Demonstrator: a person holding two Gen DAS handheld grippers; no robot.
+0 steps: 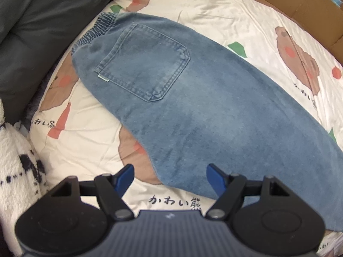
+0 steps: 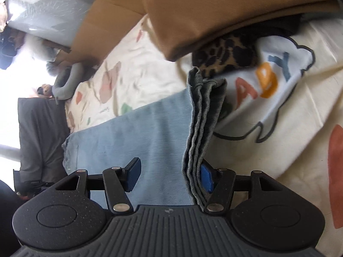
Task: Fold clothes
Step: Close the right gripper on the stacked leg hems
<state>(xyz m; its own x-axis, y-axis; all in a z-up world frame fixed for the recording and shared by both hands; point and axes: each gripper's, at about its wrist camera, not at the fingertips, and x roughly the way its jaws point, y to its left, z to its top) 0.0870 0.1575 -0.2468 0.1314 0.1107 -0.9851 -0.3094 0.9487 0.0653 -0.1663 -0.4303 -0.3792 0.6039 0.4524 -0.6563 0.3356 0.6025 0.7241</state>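
Blue denim jeans laid flat on a cream bedsheet printed with brown bears, red and green shapes and black script; back pocket facing up, elastic waistband at the upper left of the left wrist view, leg running toward the lower right. Folded hem end of the jeans seen in the right wrist view, layered edges stacked and standing up off the sheet. Left gripper poised directly above the near edge of the denim, blue fingers well apart, nothing between them, no contact evident. Right gripper with fingers apart; layered hem lying against the inner face of the right-hand finger, left-hand finger clear of the cloth, so no clamping seen. Just beyond the hem: a leopard-print item, a tan folded garment over it, and white fabric with coloured letters. Dark grey padded bedding along the upper left of the sheet, a white-and-black fleecy textile at the left edge, brown cardboard at the upper right.
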